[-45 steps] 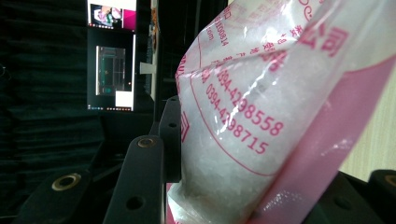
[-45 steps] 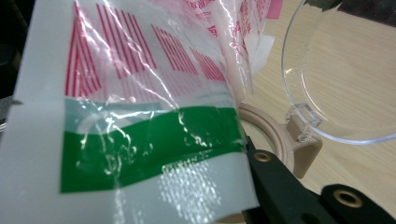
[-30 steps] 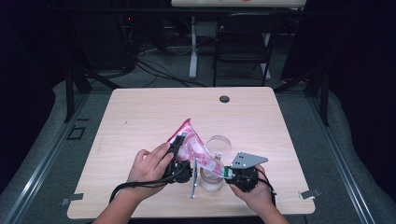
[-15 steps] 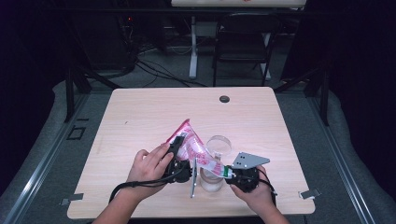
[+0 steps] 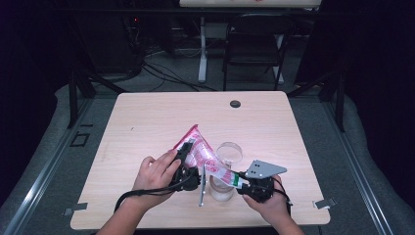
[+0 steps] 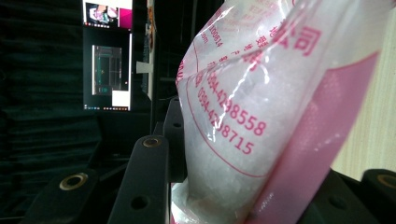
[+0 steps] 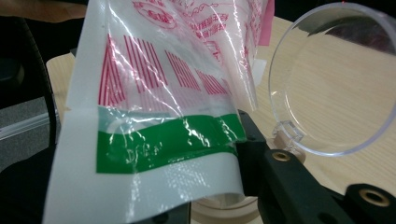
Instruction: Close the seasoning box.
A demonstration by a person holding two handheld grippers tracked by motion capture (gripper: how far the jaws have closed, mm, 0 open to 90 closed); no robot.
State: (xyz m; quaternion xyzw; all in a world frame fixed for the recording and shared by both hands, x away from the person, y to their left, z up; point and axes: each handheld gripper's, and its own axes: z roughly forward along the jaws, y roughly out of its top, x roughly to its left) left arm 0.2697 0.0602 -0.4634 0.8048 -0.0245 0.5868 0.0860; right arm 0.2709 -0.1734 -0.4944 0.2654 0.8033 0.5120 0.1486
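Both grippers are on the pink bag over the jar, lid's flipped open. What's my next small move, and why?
Probably raise the left gripper a little to tilt the bag more steeply. Its green-banded end, pinched by the right gripper, already sits over the open jar, lid swung clear, while the white granules seem to sit at the left gripper's end.

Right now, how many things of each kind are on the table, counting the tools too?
Plastic bag, pink and white with a green band: 1
Clear jar: 1
Clear round lid: 1
Dark round table grommet: 1
Tools, left tool and right tool: 2
Total: 6
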